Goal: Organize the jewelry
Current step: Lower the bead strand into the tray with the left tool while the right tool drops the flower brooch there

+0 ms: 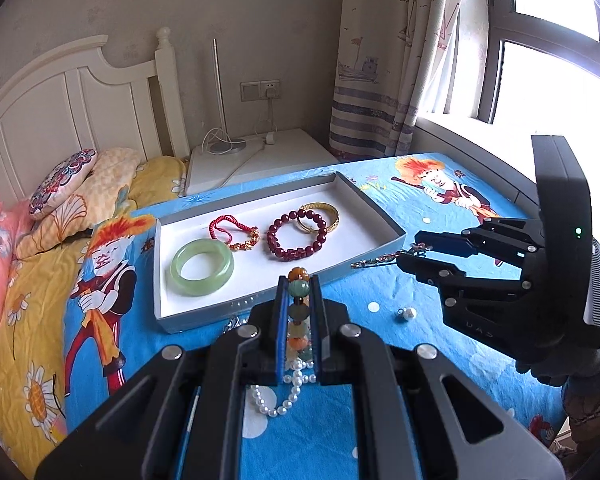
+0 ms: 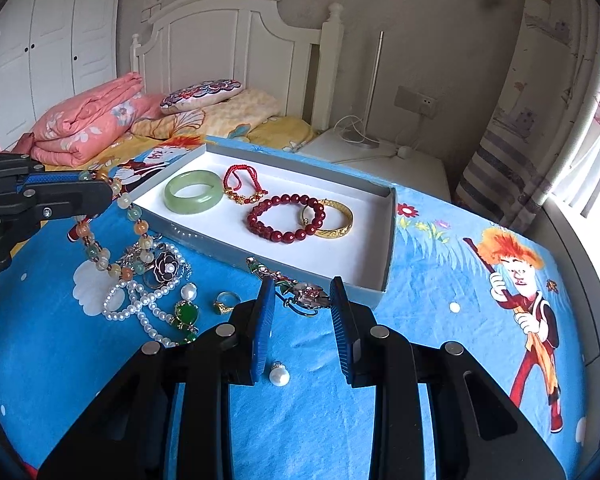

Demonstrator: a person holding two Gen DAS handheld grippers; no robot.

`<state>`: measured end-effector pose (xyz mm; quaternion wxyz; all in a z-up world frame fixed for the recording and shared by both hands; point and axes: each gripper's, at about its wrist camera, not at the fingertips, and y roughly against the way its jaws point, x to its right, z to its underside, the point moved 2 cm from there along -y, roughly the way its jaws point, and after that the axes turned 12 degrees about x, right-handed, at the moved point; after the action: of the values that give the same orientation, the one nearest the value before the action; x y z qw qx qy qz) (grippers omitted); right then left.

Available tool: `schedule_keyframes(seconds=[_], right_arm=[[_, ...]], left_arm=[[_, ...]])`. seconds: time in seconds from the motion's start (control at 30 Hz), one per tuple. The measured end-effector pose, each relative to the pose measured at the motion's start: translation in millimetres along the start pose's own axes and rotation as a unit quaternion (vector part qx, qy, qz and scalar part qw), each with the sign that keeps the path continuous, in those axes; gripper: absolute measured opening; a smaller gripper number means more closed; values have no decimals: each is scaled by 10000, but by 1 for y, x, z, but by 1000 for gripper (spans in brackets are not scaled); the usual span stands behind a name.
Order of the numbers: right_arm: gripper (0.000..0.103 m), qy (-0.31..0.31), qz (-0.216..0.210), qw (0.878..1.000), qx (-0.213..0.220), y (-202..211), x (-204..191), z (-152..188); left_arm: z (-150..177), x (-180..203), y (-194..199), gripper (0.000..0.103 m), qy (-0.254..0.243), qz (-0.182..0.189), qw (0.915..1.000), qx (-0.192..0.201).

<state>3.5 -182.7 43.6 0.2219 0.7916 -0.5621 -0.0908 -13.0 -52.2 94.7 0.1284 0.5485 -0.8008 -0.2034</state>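
Note:
My left gripper (image 1: 299, 282) is shut on a strand of orange, green and clear beads (image 1: 299, 300). In the right wrist view the strand (image 2: 138, 224) droops from the left gripper (image 2: 100, 184) onto a jewelry pile. The right gripper (image 2: 302, 292) is shut on a silver piece with pink and green enamel flowers (image 2: 306, 294), just before the tray's near wall. The white tray (image 2: 386, 240) holds a jade bangle (image 2: 194, 206), a red cord bracelet (image 2: 244, 194), a dark red bead bracelet (image 2: 260, 222) and a gold bangle (image 2: 336, 232).
On the blue cartoon bedsheet lie a pearl necklace (image 2: 140, 308), a black flower brooch (image 2: 167, 264), a green stone pendant (image 2: 186, 314), a gold ring (image 2: 226, 303) and a loose pearl drop (image 2: 279, 376). Pillows and a folded quilt (image 2: 88, 124) lie behind.

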Motion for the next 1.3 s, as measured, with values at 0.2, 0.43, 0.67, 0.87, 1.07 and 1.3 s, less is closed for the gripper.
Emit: schedule_keyframes(seconds=[0.2,0.43,0.67,0.87,1.07,1.3], right_arm=[[28,44,69,10000,41,-4,5,-7],[28,73,134,9998,145,-13,12,-21],[28,-6,105,9997,230,-31,21,-36],[28,15,121,9997,206,-51,25,-43],[28,12,115,9999,104,-70,28,-44],[28,12,108,9999,-45,-96,30,-43]], left_arm=[[-6,-3,-10,9,1,25,10000,-17],[-18,-8,-25,9,-44,17,10000,-19],[-25,-19,-51,9,17,1,9999,-107],[-25,-25,-76,9,59,6,9997,-218],[-24,-32,-95,9,94,1,9994,-320],[-18,-47,-116,9,225,-69,9986,-471]])
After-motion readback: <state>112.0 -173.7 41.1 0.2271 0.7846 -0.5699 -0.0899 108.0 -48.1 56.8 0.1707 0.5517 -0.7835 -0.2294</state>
